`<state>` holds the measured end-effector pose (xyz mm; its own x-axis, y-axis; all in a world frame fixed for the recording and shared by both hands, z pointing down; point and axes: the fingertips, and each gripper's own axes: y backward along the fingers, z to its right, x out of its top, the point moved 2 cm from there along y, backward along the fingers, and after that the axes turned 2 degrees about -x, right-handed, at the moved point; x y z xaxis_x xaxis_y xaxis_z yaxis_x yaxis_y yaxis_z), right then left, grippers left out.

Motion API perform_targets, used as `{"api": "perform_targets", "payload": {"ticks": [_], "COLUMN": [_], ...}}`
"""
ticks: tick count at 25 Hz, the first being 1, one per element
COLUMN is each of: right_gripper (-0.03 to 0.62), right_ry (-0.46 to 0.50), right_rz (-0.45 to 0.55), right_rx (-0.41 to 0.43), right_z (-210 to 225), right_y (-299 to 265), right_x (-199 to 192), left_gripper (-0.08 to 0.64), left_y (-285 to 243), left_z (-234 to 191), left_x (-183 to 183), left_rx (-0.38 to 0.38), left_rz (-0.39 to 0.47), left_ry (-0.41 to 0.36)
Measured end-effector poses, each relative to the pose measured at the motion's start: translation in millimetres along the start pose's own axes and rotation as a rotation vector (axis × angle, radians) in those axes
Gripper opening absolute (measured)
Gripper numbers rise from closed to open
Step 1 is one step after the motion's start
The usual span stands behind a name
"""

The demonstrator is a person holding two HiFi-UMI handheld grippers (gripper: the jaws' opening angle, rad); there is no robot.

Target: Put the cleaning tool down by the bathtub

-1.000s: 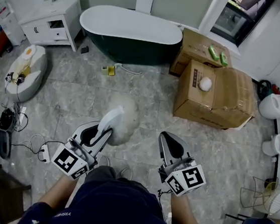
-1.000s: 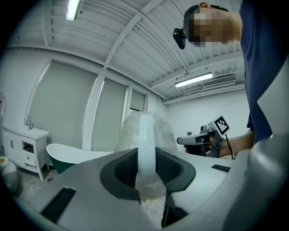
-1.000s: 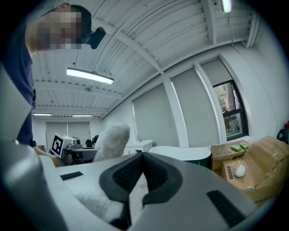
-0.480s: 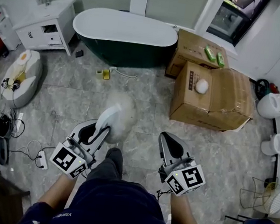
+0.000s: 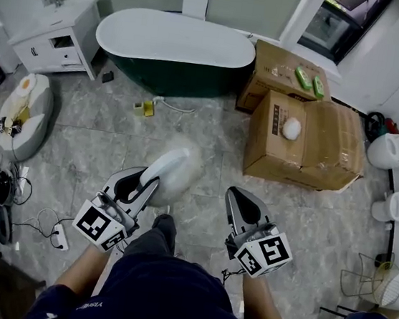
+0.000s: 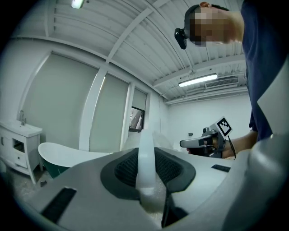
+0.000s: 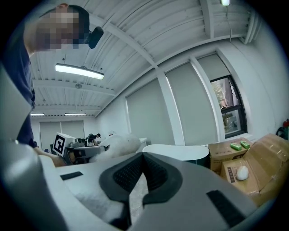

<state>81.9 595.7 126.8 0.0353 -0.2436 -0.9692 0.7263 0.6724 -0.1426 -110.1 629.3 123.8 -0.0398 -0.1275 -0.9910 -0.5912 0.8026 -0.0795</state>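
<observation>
Both left gripper (image 5: pixel 152 180) jaws pinch the cleaning tool (image 5: pixel 182 173).

On the grey marble floor (image 5: pixel 92 149), a front cardboard box (image 5: pixel 323 152) is carrying a white ball (image 5: pixel 290 128), and a rear cardboard box (image 5: pixel 279 71) just behind it is carrying 2 green items (image 5: pixel 307 79). A white cabinet (image 5: pixel 53 32) is standing at the upper left. A power strip (image 5: pixel 59 235) is lying among cables at the lower left.

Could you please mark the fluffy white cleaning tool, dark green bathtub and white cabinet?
Fluffy white cleaning tool (image 5: pixel 186 166): head view, its fluffy head.
Dark green bathtub (image 5: pixel 180 80): head view, side wall.
White cabinet (image 5: pixel 62 15): head view, top.
</observation>
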Motion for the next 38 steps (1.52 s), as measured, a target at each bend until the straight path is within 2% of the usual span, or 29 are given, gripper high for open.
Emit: {"api": "perform_targets", "payload": {"ticks": [10, 20, 32, 38], "right_gripper": [0.005, 0.005, 0.005, 0.005], "right_ry": [-0.019, -0.001, 0.002, -0.01], "right_rz": [-0.032, -0.023, -0.015, -0.009], "right_rx": [-0.019, -0.055, -0.088, -0.097], "right_z": [19.4, 28.3, 55.2, 85.2], "right_y": [-108.2, -203.1, -249.1, -268.5], "right_x": [15.1, 46.7, 60.7, 61.9], "left_gripper": [0.11, 0.11, 0.11, 0.11], "left_y": [-37.1, -67.6, -103.4, -128.4], "left_z": [-107.4, -205.0, -251.9, -272.9], "left_x": [8.6, 28.3, 42.7, 41.7], "left_rx": [-0.023, -0.056, -0.078, -0.067], "left_rz": [0.007, 0.021, 0.036, 0.019], "left_ry": [0.043, 0.035, 0.021, 0.013]}}
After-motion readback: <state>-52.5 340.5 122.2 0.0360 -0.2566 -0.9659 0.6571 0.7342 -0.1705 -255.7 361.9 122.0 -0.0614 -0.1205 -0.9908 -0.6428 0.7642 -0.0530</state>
